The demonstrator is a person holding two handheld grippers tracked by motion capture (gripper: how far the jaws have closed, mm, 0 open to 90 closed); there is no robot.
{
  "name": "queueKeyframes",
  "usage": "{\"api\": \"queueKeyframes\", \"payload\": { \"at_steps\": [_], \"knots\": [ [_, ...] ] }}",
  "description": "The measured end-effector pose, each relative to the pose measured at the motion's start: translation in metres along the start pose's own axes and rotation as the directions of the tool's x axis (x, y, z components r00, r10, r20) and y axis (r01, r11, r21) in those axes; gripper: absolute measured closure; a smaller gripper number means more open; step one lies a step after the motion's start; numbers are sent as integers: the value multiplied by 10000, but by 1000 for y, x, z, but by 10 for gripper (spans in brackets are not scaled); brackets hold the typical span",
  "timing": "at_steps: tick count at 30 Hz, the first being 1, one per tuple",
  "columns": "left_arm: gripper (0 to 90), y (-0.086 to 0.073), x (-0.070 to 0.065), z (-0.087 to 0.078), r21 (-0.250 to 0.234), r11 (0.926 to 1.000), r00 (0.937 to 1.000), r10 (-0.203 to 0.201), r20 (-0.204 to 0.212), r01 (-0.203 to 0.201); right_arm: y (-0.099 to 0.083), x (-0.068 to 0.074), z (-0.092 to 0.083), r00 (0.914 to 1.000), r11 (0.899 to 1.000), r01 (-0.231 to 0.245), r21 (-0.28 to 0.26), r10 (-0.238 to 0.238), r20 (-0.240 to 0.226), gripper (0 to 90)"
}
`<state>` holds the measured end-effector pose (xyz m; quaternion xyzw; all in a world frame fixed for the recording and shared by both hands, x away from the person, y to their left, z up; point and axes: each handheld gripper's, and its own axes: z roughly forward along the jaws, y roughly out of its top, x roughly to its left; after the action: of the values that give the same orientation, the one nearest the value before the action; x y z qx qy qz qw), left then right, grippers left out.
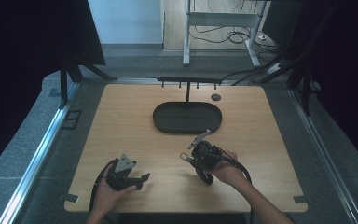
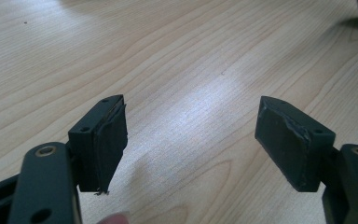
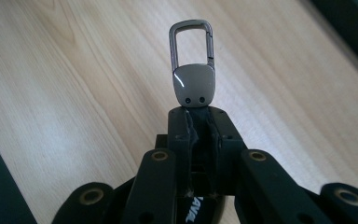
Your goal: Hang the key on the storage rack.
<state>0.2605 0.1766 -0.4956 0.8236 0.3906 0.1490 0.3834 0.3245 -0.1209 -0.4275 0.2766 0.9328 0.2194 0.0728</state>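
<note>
A grey metal carabiner clip (image 3: 192,70) sticks up out of my right gripper (image 3: 200,122), whose jaws are shut on its lower end just below the two rivets. In the high view the right gripper (image 1: 186,157) hangs a little above the wooden table (image 1: 121,121), right of centre, pointing left, in the person's right hand. My left gripper (image 1: 143,178) rests near the front edge in the left hand. Its pads (image 2: 105,140) stand wide apart over bare wood, with nothing between them.
A black oval tray (image 1: 168,122) lies at the middle back of the table. A thin post rises from it to a black bar with several pegs (image 1: 189,80). Dark screens stand at both sides, and a grey floor surrounds the table.
</note>
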Motion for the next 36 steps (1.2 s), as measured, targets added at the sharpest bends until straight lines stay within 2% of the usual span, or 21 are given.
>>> {"api": "queueKeyframes", "payload": {
  "at_steps": [15,25,36],
  "knots": [
    [256,0,0,1,15,10000,10000,-27,4,27,7,-8,-28,9993,9943,-117,-1056,153,336,810],
    [256,0,-1,2,34,10000,10000,-2,31,2,6,-15,-36,9985,9936,-183,-1114,238,484,810],
    [256,-1,-1,3,47,10000,10000,-12,54,12,5,-27,-46,9956,9872,-431,-1536,552,755,810]
  ]
}}
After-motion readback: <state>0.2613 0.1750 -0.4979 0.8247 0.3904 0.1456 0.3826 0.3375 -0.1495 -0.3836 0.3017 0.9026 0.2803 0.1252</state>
